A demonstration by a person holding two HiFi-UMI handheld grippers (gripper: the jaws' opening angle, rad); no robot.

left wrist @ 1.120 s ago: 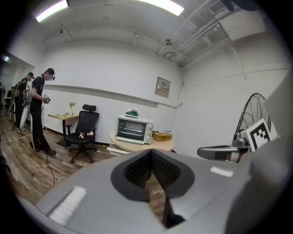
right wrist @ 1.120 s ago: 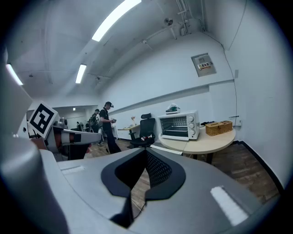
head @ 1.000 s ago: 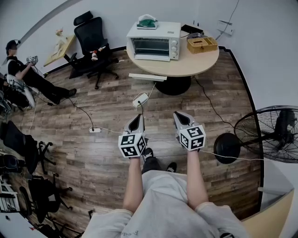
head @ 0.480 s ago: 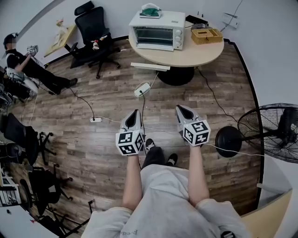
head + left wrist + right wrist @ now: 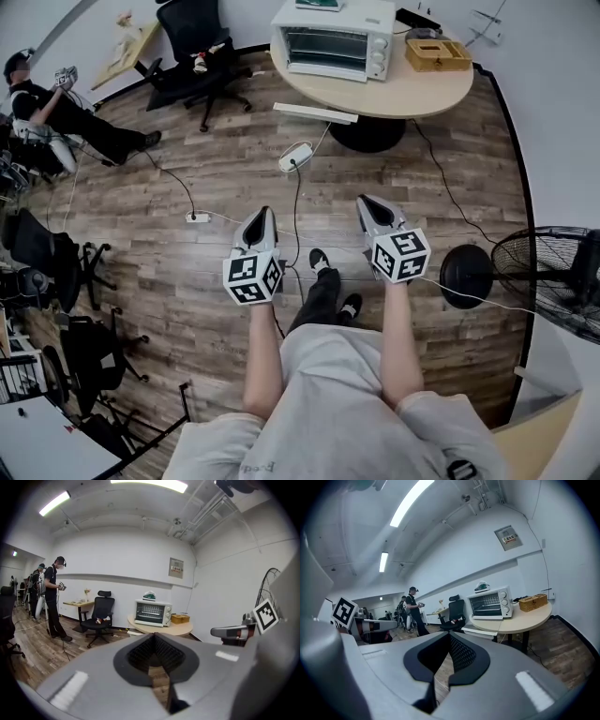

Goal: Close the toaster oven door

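Empty: left hand-held gripper [image 5: 263, 217] and right hand-held gripper [image 5: 367, 202], jaws pressed together, held low over floor. Oven [image 5: 333, 42] well ahead of both, on desk [image 5: 422, 94], out of reach. Door looks upright. Probably a carrying posture.

A white toaster oven [image 5: 379, 42] of smooth painted metal, its glass door [image 5: 324, 47] glossy, on a round matt pale-wood tabletop [image 5: 422, 89] beside a tan woven box [image 5: 437, 53]; the brown wood-plank floor [image 5: 187, 272] shows grain and a dull sheen.
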